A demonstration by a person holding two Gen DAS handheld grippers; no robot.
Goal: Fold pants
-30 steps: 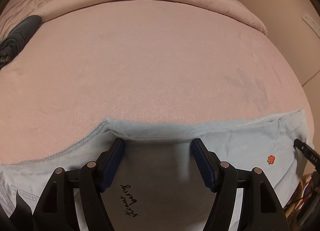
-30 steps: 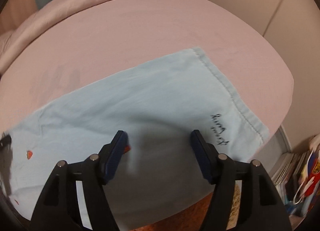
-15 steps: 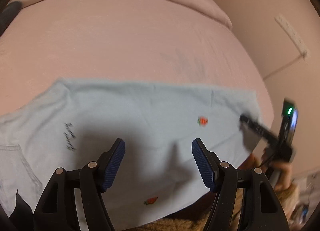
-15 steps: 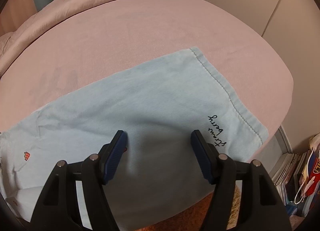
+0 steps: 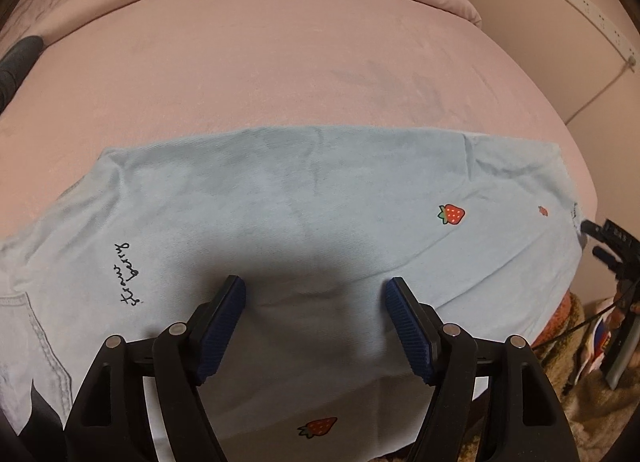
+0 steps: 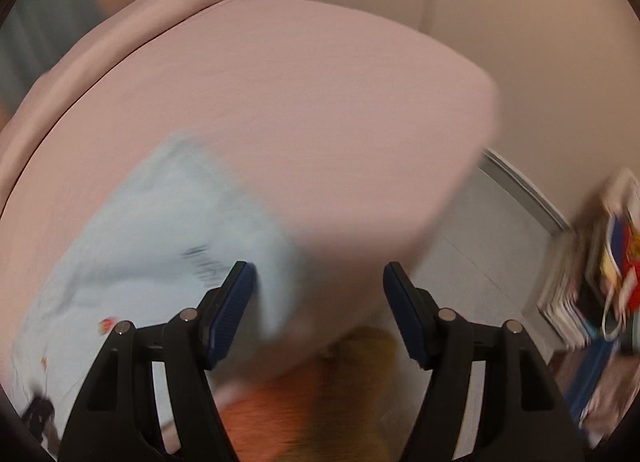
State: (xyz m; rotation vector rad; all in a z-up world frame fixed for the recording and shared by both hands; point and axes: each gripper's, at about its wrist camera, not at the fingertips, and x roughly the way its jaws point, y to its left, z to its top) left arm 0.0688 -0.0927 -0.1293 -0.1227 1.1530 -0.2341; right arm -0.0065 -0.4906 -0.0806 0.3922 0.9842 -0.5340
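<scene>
Pants (image 5: 304,230) lie flat on the pink bed (image 5: 280,62), near its front edge (strawberry prints up). My left gripper (image 5: 316,294) hangs over them, jaws wide, nothing held. Right gripper (image 6: 318,278), also wide and empty, sits past the pants' hem over the bed corner; that view is blurred.

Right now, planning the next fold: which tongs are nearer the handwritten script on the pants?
Right. The right tongs sit beside the script; the left tongs hover farther off.
</scene>
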